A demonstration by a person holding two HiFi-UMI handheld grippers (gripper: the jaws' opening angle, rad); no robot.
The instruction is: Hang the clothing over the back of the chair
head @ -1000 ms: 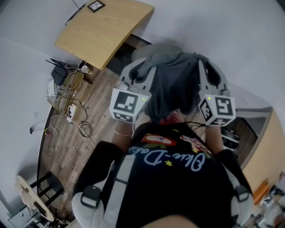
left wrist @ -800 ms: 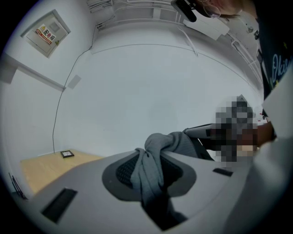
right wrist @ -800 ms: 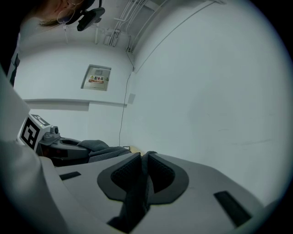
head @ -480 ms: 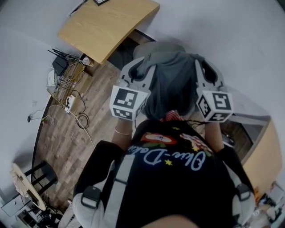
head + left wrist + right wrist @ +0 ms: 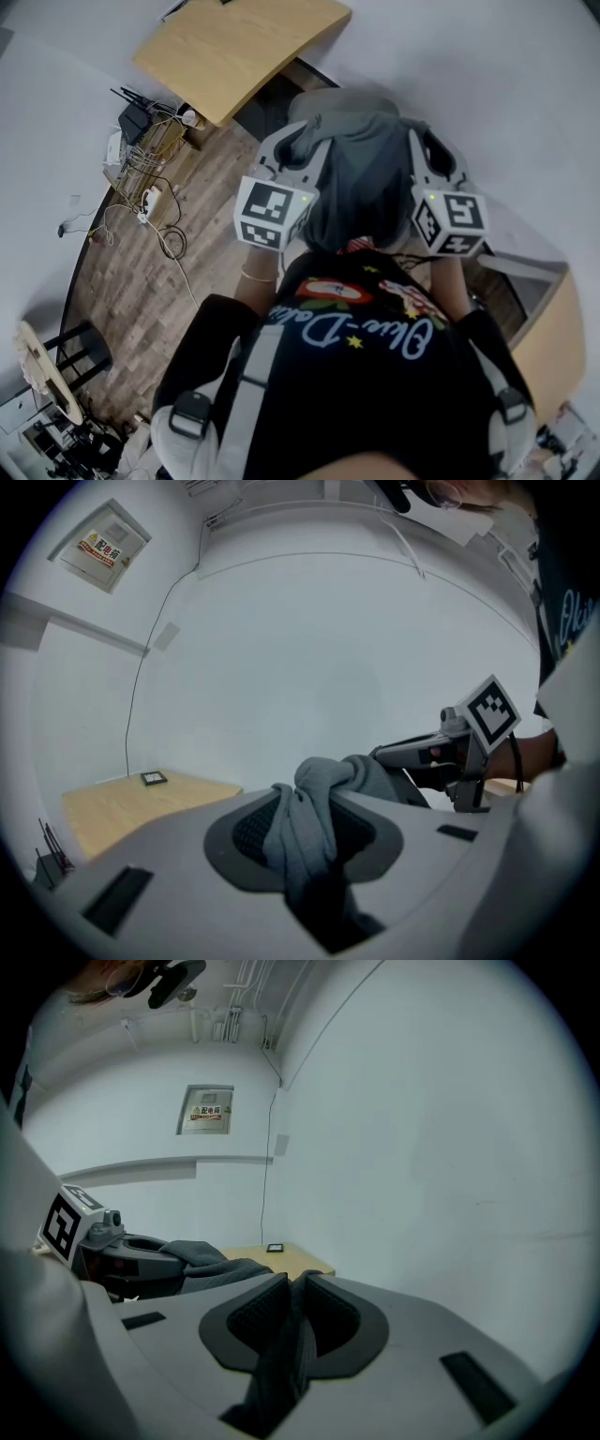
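A grey garment [image 5: 361, 178] hangs stretched between my two grippers in front of the person's chest. My left gripper [image 5: 298, 141] is shut on a bunched fold of it [image 5: 309, 808]. Its jaws have just eased open slightly with the cloth still pinched between the pads. My right gripper [image 5: 424, 141] is shut on a thinner edge of the cloth [image 5: 281, 1354], which runs down between its pads. Just beyond the garment's top edge shows the pale grey rounded chair back [image 5: 342, 101]. The garment hides the rest of the chair.
A wooden desk [image 5: 239, 52] stands against the white wall beyond the chair. Cables and a router [image 5: 141, 159] lie on the wood floor at left. A black stool [image 5: 66, 352] is at lower left, and a wooden cabinet [image 5: 553, 328] at right.
Both grippers have come down a little with the garment still held between them. The cloth stays stretched across the same spot by the chair back.
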